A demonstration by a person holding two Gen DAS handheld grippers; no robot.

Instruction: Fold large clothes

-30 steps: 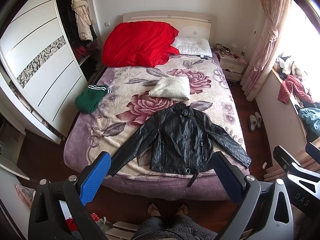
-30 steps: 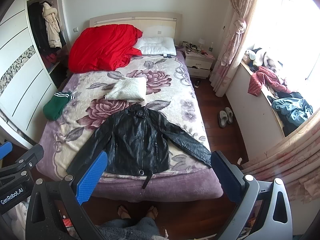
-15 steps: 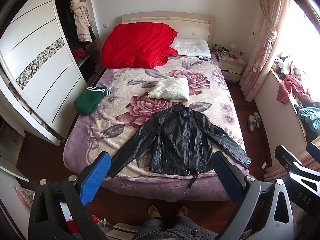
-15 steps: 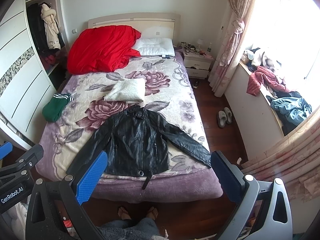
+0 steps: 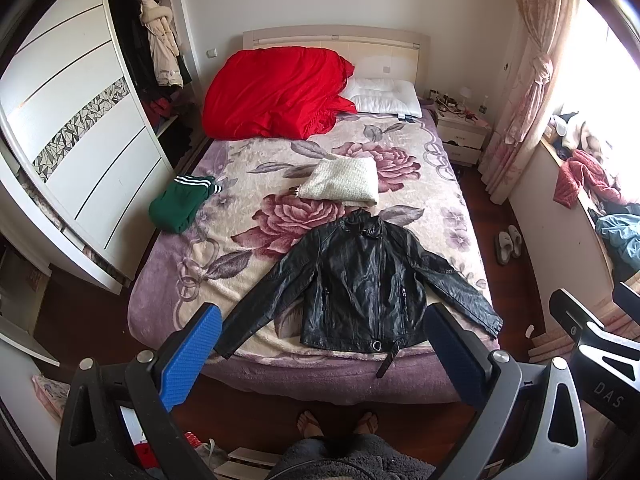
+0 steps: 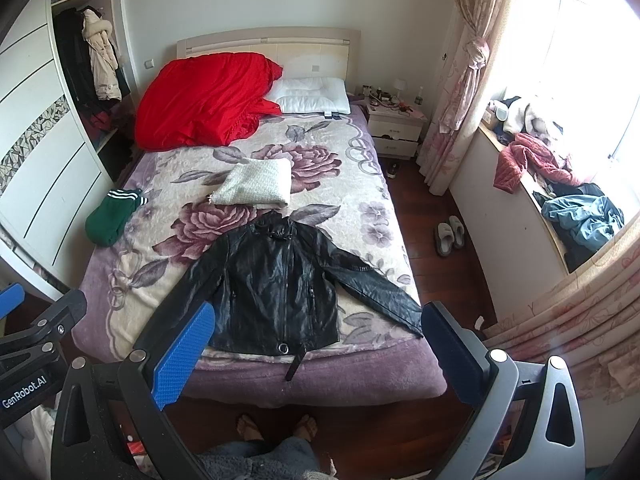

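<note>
A black leather jacket (image 5: 360, 280) lies face up and spread flat on the near end of the bed (image 5: 224, 184), sleeves out to both sides, belt strap over the edge. It also shows in the right wrist view (image 6: 276, 284). My left gripper (image 5: 320, 344) is open and empty, held high above the foot of the bed. My right gripper (image 6: 316, 344) is open and empty at a similar height to the right.
A folded white knit (image 5: 344, 182), a folded green garment (image 5: 180, 204), a red duvet (image 5: 276, 92) and a pillow (image 5: 384, 96) lie further up the bed. A wardrobe (image 5: 80, 140) stands left; a nightstand (image 6: 396, 128), slippers (image 6: 450, 234) and a cluttered window sill (image 6: 560, 184) are right.
Both views have shifted slightly, as the grippers drift a little. The jacket and other clothes have not moved. Both grippers stay open.
</note>
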